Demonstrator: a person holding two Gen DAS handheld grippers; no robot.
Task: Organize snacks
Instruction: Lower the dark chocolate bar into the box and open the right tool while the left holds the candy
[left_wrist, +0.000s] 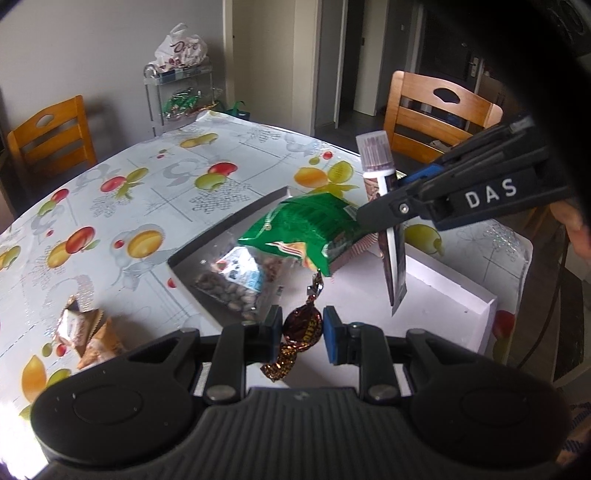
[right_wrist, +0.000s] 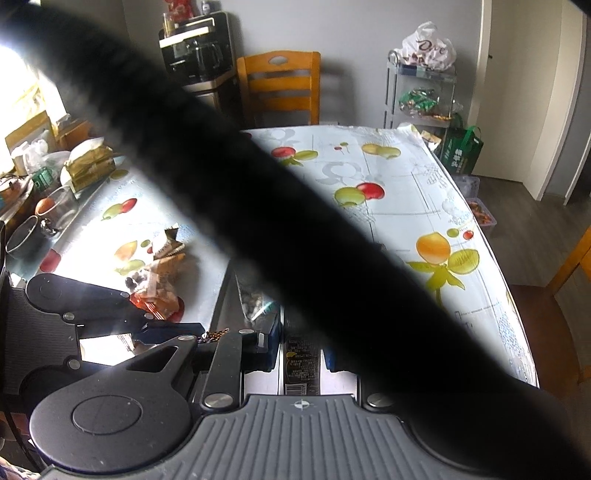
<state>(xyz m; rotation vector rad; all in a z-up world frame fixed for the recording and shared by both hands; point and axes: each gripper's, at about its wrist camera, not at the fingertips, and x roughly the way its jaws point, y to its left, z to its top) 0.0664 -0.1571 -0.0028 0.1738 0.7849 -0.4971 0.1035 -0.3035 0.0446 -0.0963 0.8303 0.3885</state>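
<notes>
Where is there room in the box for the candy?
The near right part of the white box looks bare, beside the dark packet. Its far end is crowded: green bag and bag of nuts lie there.

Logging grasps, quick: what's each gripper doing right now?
Left gripper: shut on the brown wrapped candy.
Right gripper: shut on a dark flat snack packet.
</notes>
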